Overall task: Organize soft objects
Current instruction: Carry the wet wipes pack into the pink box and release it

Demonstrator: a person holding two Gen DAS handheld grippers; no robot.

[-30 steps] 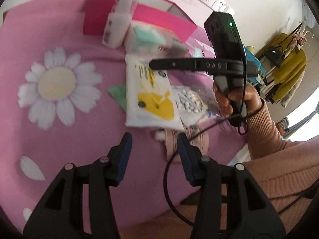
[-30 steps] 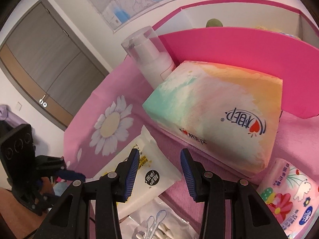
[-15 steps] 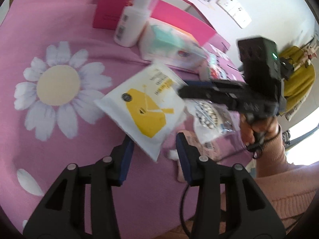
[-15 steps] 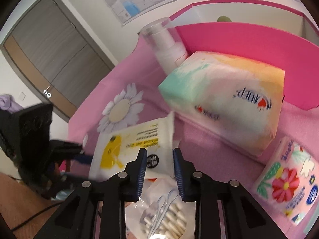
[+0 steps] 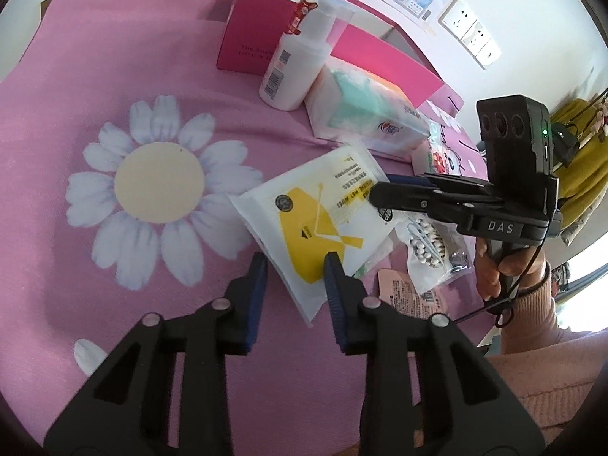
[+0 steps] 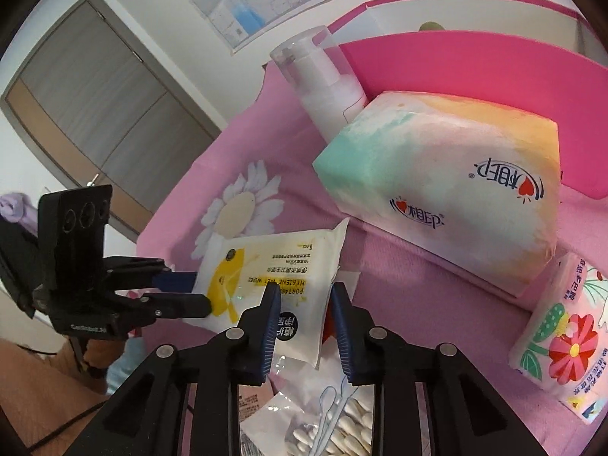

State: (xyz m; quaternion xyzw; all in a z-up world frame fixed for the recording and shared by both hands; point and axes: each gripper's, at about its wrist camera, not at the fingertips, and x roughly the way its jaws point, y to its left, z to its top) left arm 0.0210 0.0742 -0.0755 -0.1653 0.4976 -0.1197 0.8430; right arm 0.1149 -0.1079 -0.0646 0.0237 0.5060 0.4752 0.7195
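You had the wipes pack (image 5: pixel 319 224) between both grippers above the pink surface (image 5: pixel 114 76): right gripper (image 6: pixel 304 304) apparently gripping one end, left gripper (image 5: pixel 294 269) with jaws apart around the other; next, the left needed closing

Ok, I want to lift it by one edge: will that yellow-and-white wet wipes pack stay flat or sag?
Probably sags a little: the wet wipes pack is a soft film pouch, its edge bowed near the right gripper. Likely light, being thin and flat. The glossy film may slip, so pinch the sealed edge.
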